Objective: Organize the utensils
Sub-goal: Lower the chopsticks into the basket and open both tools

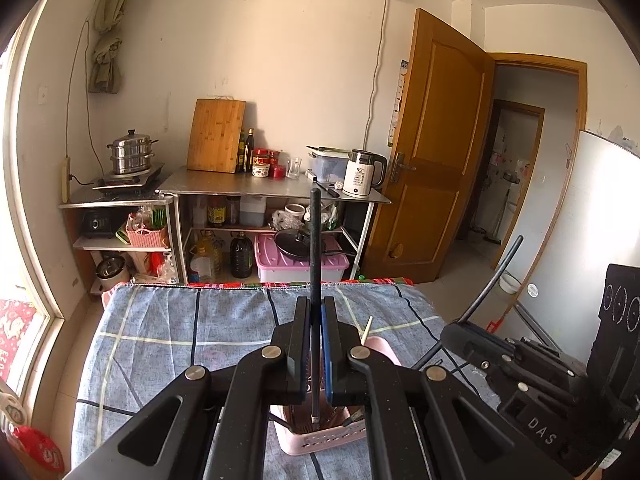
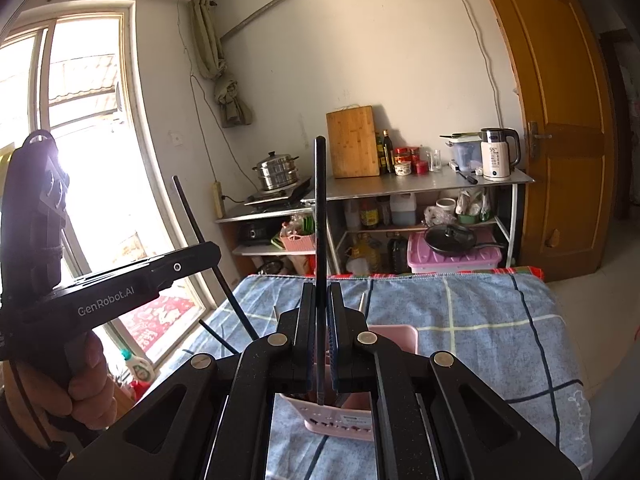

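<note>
My left gripper [image 1: 316, 306] is shut on a black chopstick [image 1: 315, 248] held upright, its lower end inside the pink utensil basket [image 1: 320, 438] on the blue checked cloth [image 1: 180, 328]. My right gripper [image 2: 321, 292] is shut on a second black chopstick [image 2: 319, 208], also upright, with its tip over the same pink basket [image 2: 340, 424]. In the left wrist view the right gripper [image 1: 456, 330] shows at the right with its chopstick [image 1: 492, 280]. In the right wrist view the left gripper [image 2: 212, 252] shows at the left with its chopstick [image 2: 208, 248].
A pale chopstick [image 1: 367, 329] sticks out of the basket. Behind the table stand a steel shelf [image 1: 272, 188] with a kettle [image 1: 362, 178], a cutting board [image 1: 216, 140] and a steamer pot [image 1: 130, 156]. A wooden door [image 1: 432, 152] is open at right; a window [image 2: 80, 140] is at left.
</note>
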Action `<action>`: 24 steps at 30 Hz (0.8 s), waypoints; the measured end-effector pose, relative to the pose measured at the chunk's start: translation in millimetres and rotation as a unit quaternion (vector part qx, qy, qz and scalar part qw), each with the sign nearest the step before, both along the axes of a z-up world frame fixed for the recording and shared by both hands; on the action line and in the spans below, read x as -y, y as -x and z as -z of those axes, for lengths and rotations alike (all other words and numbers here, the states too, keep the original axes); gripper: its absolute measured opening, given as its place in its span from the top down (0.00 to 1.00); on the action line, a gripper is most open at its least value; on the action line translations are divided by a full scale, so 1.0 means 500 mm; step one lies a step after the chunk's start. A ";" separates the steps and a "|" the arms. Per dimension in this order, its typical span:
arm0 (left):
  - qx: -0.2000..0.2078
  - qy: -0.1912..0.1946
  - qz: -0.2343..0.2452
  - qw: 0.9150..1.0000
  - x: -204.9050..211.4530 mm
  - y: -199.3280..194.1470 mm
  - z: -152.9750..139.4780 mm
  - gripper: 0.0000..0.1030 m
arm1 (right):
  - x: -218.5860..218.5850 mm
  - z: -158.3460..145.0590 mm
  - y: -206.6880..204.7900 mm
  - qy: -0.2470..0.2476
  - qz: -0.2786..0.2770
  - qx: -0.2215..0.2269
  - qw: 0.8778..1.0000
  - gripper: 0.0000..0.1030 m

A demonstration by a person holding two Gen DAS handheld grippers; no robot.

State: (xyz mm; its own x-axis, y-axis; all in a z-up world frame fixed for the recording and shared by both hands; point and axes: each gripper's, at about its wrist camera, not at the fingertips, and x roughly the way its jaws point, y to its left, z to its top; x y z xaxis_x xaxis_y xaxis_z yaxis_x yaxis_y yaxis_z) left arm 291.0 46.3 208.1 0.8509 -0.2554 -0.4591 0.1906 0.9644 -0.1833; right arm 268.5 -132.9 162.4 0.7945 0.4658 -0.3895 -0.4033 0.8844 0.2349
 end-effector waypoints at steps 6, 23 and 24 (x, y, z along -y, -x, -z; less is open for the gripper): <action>-0.015 0.002 0.002 1.000 0.002 -0.022 0.051 0.96 | -0.015 0.038 -0.013 0.010 0.000 -0.017 1.000 0.95; -0.070 -0.007 0.007 0.997 0.008 -0.009 0.166 0.95 | -0.027 0.113 -0.010 0.038 -0.021 -0.071 0.997 0.95; -0.070 -0.006 0.007 0.998 0.008 -0.005 0.167 0.94 | -0.024 0.111 -0.005 0.040 -0.019 -0.070 0.997 0.95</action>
